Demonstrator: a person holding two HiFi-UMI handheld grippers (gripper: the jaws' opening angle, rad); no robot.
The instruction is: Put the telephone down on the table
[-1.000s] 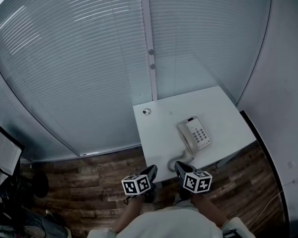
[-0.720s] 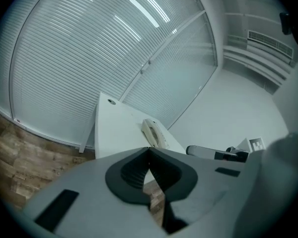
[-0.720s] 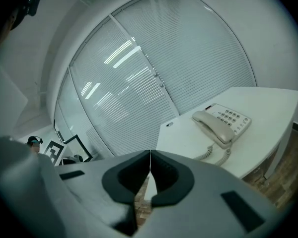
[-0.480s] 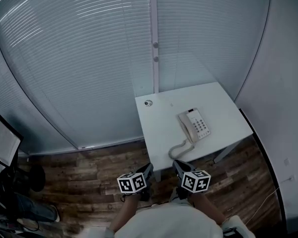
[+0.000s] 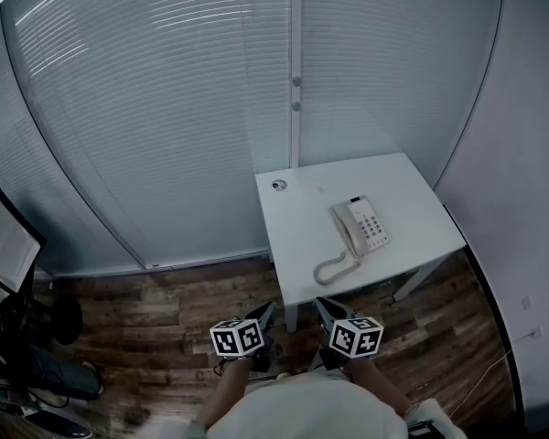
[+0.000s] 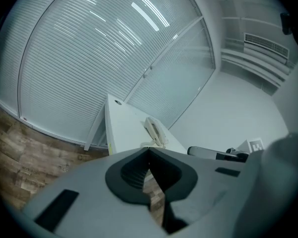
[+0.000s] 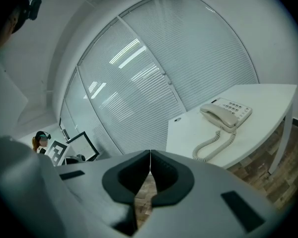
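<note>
**A:** What are the claws doing?

**B:** The left gripper [image 6: 149,155] has its dark pads pressed together with nothing between them. The right gripper [image 7: 150,157] is the same, closed and empty. Both hang over the wood-plank floor [image 5: 165,318], short of the table's [image 5: 302,231] near edge.

**A:** And the telephone?

**B:** The telephone [image 5: 360,230] sits flat on the table, towards the right half, with the handset [image 5: 345,230] lying in its cradle. I'd judge the putting-down as done, or not needed.

**A:** If it had to be handled again?

**B:** Spread the jaws before reaching in. Take the handset across its narrow middle, not the rounded ends. Keep clear of the coiled cord [image 5: 332,268], which loops towards the near edge and could drag the base. Lower it level so it seats in the cradle.

**A:** What about the surfaces?

**B:** The phone looks like smooth, pale, hard plastic and is likely slippery under the pads. The keypad [image 5: 373,230] has small raised buttons and the cord is a springy spiral. The tabletop is matte white, rectangular and thin-edged. Ribbed blinds [image 5: 165,108] stand behind it.
</note>
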